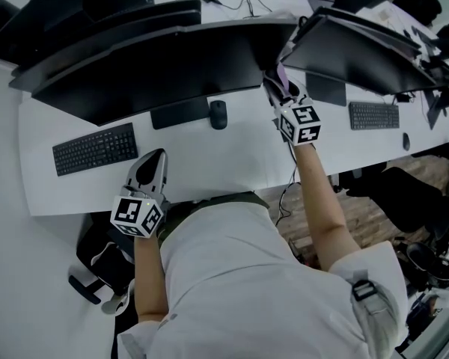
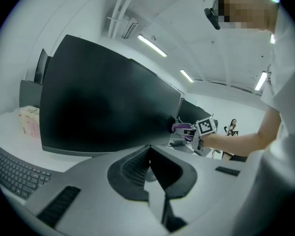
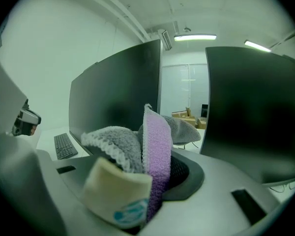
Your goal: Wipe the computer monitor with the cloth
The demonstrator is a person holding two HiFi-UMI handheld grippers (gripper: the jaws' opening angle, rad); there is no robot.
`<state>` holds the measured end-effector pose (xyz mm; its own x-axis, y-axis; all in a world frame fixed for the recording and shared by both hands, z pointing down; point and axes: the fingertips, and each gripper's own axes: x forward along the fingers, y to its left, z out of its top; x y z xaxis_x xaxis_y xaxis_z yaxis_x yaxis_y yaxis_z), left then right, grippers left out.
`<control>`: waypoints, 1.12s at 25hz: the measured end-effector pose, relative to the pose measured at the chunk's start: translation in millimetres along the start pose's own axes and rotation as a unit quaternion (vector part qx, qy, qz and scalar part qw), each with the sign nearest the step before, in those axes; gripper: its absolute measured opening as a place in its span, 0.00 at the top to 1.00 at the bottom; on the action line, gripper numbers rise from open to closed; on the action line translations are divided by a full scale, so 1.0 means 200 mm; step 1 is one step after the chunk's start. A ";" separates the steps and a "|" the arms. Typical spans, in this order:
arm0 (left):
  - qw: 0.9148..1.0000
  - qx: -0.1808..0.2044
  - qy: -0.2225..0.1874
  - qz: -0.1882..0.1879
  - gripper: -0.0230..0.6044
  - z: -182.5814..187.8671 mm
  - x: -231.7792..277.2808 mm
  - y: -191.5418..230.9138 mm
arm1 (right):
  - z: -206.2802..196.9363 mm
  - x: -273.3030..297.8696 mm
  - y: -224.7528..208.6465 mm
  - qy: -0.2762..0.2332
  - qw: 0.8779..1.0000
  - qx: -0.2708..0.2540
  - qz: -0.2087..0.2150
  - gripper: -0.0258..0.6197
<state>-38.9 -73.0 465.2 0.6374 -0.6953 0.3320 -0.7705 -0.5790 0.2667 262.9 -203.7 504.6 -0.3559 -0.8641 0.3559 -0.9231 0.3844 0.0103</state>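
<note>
Monitor point(image 1: 153, 69): wide, black, gently curved, screen dark. Stands upright towards the back of the white desk point(image 1: 209, 163).

Cloth point(image 3: 155, 141): terry, grey with a lilac band and a pale sewn tag. Bunched, pinched in the right gripper point(image 1: 283, 96), held up at the monitor's right edge. Contact with the screen not clear.

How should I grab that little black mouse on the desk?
Pinch the mouse across its two long sides, coming straight down from above. It lies flat on the desk, its back is a rounded hump, and side to side is its narrow way. The stand base sits close on its left, so that jaw probably has little room.
</note>
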 end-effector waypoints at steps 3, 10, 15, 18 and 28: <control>1.000 0.002 0.007 0.000 0.96 -0.03 -0.01 0.01 | -0.08 0.02 0.00 0.012 1.000 0.009 -0.001 0.74; 1.000 -0.002 0.017 0.004 0.96 -0.09 -0.04 0.04 | -0.26 0.07 0.02 0.040 0.999 0.031 0.000 0.74; 1.000 -0.003 0.025 0.008 0.96 -0.11 -0.05 0.05 | -0.38 0.10 0.03 0.055 0.997 0.053 0.000 0.74; 1.000 -0.004 0.028 0.010 0.96 -0.12 -0.05 0.06 | -0.44 0.12 0.03 0.063 0.996 0.069 -0.001 0.74; 0.999 -0.007 0.039 0.020 0.96 -0.15 -0.07 0.08 | -0.60 0.17 0.04 0.071 0.986 0.150 -0.003 0.74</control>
<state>-60.3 -60.0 492.9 0.6048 -0.6813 0.4123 -0.7951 -0.5455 0.2651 260.5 -191.6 629.9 -0.3454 -0.8039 0.4842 -0.9345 0.2474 -0.2560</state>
